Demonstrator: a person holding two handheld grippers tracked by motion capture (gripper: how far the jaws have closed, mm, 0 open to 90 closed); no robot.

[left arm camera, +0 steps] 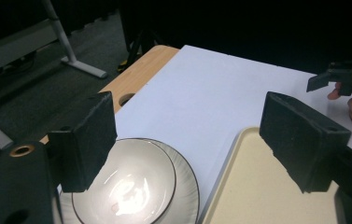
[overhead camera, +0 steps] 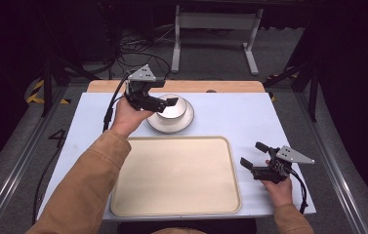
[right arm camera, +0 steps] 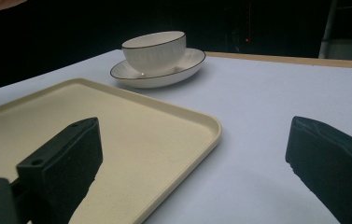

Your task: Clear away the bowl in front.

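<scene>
A white ribbed bowl [overhead camera: 172, 106] with a dark rim stands in a white saucer-like plate [overhead camera: 184, 123] at the back of the table. In front of it lies a bare beige tray [overhead camera: 176, 180]. My left gripper [overhead camera: 166, 103] hangs open over the bowl's left rim, jaws pointing right. In the left gripper view the bowl [left arm camera: 127, 186] sits under the left jaw, with the plate [left arm camera: 185, 186] and tray [left arm camera: 257, 196] beside it. My right gripper [overhead camera: 251, 154] is open, low beside the tray's right edge, with nothing between its jaws. Its view faces the bowl [right arm camera: 154, 50], plate [right arm camera: 164, 72] and tray [right arm camera: 131, 135].
The pale blue table top [overhead camera: 250, 112] ends in a wooden strip [overhead camera: 220, 86] at the back. A white table frame [overhead camera: 211, 29] and cables [overhead camera: 137, 48] lie on the floor beyond. The right gripper [left arm camera: 346, 79] shows far off in the left gripper view.
</scene>
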